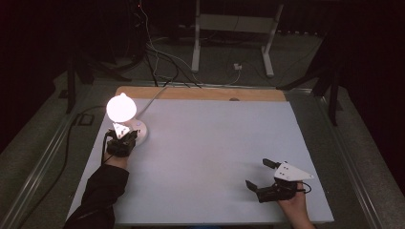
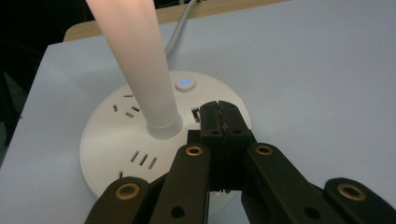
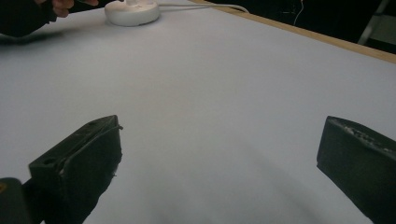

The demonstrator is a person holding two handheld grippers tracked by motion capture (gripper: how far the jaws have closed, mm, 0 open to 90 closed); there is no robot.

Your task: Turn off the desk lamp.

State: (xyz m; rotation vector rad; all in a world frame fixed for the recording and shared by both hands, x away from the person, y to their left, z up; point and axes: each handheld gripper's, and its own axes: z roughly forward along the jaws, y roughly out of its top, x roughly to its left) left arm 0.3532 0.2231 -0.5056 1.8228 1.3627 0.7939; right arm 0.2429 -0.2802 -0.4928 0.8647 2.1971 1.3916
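Dark floor and black surroundings ring a pale grey table top [image 1: 215, 157] with a strip of light wood along its far edge; a white metal frame and loose cables on the floor behind are dim and hard to read.

At the far left of the table stands a white desk lamp with a round, socket-studded plastic base [image 2: 121, 140]. In the high view its glowing round head [image 1: 121, 108] is so bright that its outline washes out, and it covers part of the base. In the left gripper view the lamp's white stem [image 2: 140, 60] is cut off at the top edge, so the head is out of frame. A small round button with a blue light [image 2: 184, 83] sits on the base beside the stem, and a white cord [image 1: 153, 98] runs from the base toward the far edge.

The left gripper [image 2: 223, 122] is over the near side of the base, its jaws pressed together with nothing between them, tips just short of the lit button; whether they touch the base I cannot tell. The person's dark sleeve [image 1: 98, 195] is cut off at the bottom edge.

The right gripper [image 1: 260, 174] sits near the right front of the table, well apart from the lamp, jaws spread wide over bare table. No containers are on the table.
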